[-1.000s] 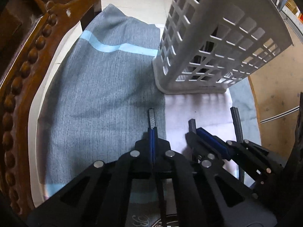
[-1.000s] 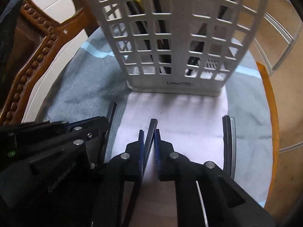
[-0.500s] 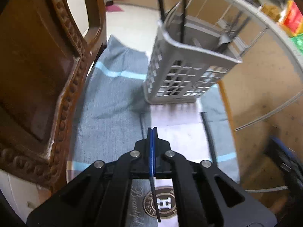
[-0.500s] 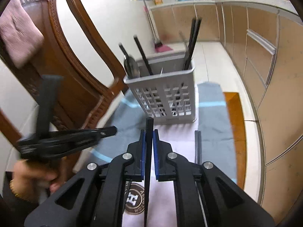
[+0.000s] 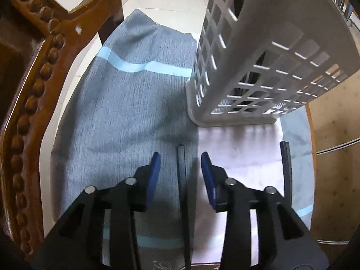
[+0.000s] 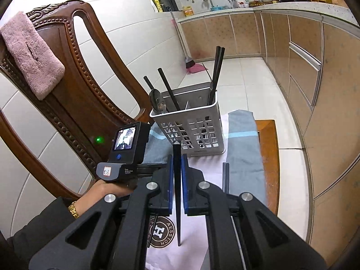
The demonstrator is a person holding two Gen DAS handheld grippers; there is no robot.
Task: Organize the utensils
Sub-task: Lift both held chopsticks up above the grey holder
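Left wrist: left gripper (image 5: 180, 164) just spread, pads clear of a black chopstick (image 5: 181, 171) lying between them on the grey cloth (image 5: 126, 117), white basket (image 5: 254, 67) just beyond. Right wrist: right gripper (image 6: 177, 164) pinching a raised chopstick (image 6: 177, 202); more utensils upright in the basket (image 6: 191, 130).

A kitchen with a pale tiled floor (image 6: 245, 78) and a white tiled wall (image 6: 126, 29). Beige cabinets (image 6: 301, 63) run along the right under a counter (image 6: 292, 6) crowded with pots. A carved brown wooden chair (image 6: 74, 67) stands left, a pink towel (image 6: 31, 54) draped over its back. Something pink, perhaps a dustpan (image 6: 195, 67), lies on the floor.
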